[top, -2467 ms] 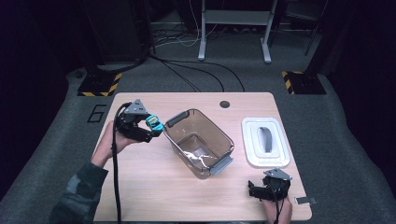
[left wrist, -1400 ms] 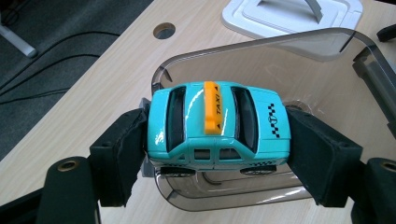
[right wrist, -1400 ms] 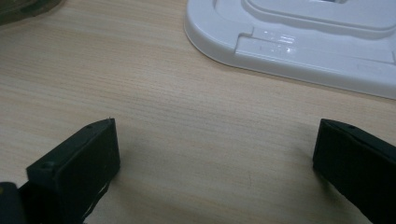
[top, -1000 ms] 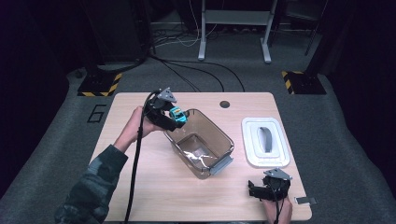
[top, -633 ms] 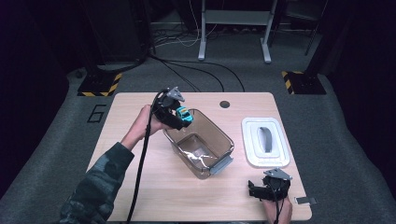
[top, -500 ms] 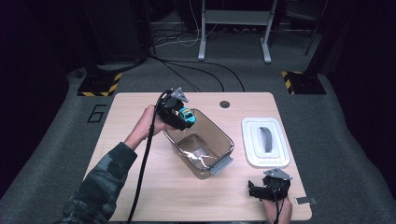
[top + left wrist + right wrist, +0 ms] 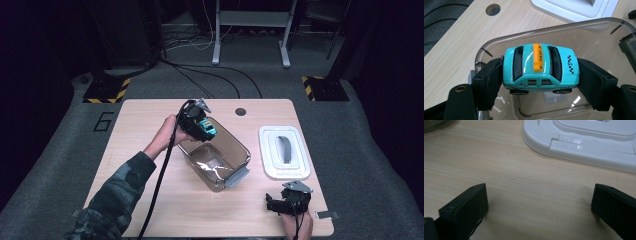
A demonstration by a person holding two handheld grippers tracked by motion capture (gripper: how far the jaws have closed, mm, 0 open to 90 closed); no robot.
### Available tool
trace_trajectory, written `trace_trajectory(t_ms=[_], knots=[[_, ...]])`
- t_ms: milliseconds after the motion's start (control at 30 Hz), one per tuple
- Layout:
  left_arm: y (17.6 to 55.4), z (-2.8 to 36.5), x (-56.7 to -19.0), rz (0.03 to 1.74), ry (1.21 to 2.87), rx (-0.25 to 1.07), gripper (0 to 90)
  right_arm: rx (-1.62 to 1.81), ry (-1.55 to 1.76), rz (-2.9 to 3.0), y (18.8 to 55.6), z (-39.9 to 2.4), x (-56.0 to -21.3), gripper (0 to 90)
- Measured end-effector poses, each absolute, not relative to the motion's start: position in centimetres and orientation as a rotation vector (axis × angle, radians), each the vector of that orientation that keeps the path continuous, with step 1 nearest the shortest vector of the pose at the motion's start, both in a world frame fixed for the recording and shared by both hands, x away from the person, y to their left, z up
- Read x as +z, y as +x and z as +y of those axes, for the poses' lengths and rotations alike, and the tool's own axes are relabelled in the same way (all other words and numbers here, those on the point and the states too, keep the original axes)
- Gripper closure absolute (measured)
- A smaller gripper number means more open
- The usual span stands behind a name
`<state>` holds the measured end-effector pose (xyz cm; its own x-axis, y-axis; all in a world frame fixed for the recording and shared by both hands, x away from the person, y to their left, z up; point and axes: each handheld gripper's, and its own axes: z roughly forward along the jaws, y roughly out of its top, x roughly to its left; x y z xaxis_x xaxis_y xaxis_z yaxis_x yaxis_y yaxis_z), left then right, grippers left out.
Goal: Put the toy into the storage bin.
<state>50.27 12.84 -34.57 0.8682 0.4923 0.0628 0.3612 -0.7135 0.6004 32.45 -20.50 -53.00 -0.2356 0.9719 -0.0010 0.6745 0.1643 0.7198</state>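
Leftmost, the left hand-held gripper [image 7: 540, 82] is clamping a turquoise toy taxi [image 7: 540, 67] by its two ends, both pads pressing on the bodywork and the jaws parted just as wide as the car is long. Seen along the jaws, the taxi is sitting roof-up, its orange TAXI sign facing the camera and its wheels toward the gripper body. Directly beneath and beyond the jaws, a clear smoky plastic bin [image 7: 599, 32] is lying open on the worktop [image 7: 461, 42]; the car is hanging over the bin's near rim, touching none of it as far as I can tell. Farther out past the bin, a white lid [image 7: 574, 8] is resting flat. Over to the right, the right hand-held gripper [image 7: 539, 202] is sitting low over bare worktop, jaws spread wide and holding nothing, with the white lid just ahead of its fingertips.
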Motion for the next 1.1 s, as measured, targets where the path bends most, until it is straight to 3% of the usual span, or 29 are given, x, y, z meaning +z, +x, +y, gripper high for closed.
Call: trace_trajectory(t_ms=[1100], knots=[[52.0,9.7,-38.2,0.757,2.515,0.203,24.7,0.840,1.556,1.977,32.5,-20.5,-53.0,0.2]])
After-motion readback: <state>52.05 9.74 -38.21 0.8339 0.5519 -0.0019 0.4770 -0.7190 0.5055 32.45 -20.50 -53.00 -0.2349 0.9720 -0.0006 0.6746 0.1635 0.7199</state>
